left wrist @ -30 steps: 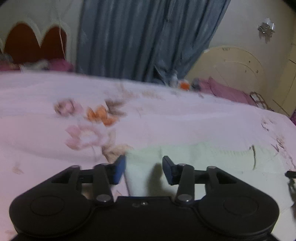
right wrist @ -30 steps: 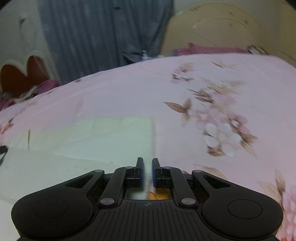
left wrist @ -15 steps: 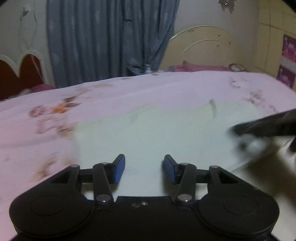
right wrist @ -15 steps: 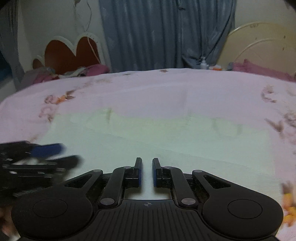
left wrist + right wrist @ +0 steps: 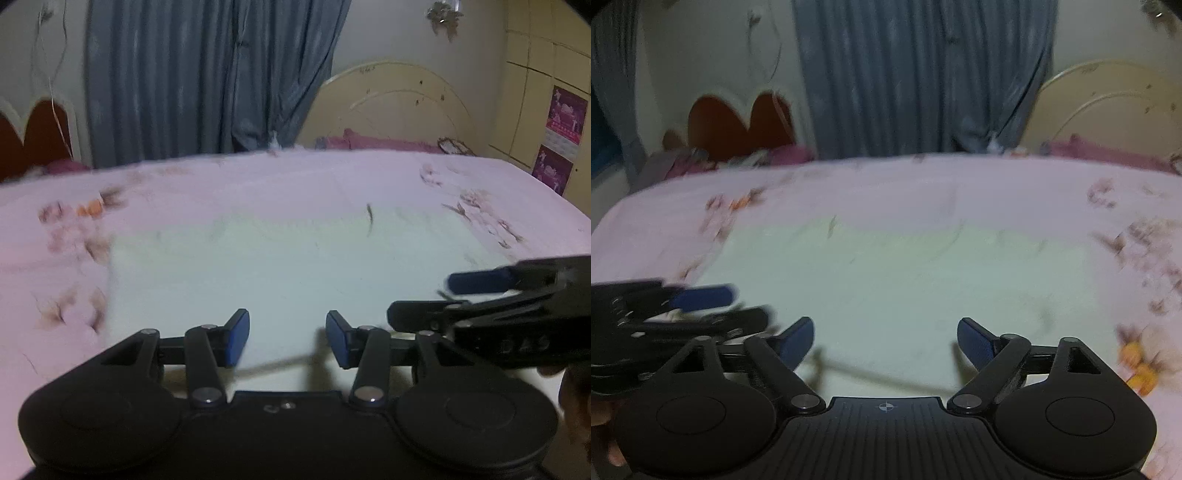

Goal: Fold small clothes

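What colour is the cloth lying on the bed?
The cloth is pale mint green, plain; clearest in the right wrist view.

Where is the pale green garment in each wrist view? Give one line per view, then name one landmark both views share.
Left wrist view: the pale green garment lies flat on the pink floral bedsheet, centre frame, just beyond the left gripper.
Right wrist view: it fills the centre, ahead of the right gripper, whose jaws have just been opening with nothing gripped.
Shared landmark: the blue-grey curtain behind the bed.
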{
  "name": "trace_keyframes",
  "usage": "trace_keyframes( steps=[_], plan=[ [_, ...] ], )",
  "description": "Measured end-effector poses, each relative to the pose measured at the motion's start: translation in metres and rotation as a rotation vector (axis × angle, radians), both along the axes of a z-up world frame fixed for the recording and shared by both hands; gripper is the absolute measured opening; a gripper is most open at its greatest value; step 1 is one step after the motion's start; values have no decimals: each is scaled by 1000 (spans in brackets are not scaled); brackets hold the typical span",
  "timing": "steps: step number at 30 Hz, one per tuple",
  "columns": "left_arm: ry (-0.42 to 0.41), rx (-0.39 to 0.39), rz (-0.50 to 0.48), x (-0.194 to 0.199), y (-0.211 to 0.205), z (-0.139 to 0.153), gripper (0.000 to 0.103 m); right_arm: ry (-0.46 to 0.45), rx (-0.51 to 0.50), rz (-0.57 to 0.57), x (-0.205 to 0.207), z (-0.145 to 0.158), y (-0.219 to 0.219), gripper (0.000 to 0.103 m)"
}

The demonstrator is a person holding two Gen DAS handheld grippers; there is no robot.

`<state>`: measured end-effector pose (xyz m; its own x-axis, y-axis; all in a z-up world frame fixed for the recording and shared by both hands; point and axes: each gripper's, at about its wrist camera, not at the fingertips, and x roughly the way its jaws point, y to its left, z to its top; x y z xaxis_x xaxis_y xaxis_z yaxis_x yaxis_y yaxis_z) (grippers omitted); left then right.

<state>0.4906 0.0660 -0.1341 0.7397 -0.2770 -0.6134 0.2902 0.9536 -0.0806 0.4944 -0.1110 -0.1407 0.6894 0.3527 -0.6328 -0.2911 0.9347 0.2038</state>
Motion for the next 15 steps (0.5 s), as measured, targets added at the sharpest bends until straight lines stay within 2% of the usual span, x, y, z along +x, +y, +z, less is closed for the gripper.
trace_keyframes(
  steps=[4,5,8,10,11,15],
  plan=[
    [-1,30,30,-2,13,-9,47,53,-14,-42,5,-14,-17,49],
    [-6,48,42,-2,20,-10,47,55,-14,-71,6,-13,-28,38],
    [-2,48,80,-5,53,-11,47,78,-31,-238,2,-14,-80,36],
    [3,15,75,-7,63,-11,46,102,13,-276,1,-17,-107,19],
    [1,29,68,-9,62,-10,45,111,6,-273,1,-16,-110,10],
    [-1,66,62,-12,56,-7,45,53,-27,-281,-3,-2,-103,9]
  ],
)
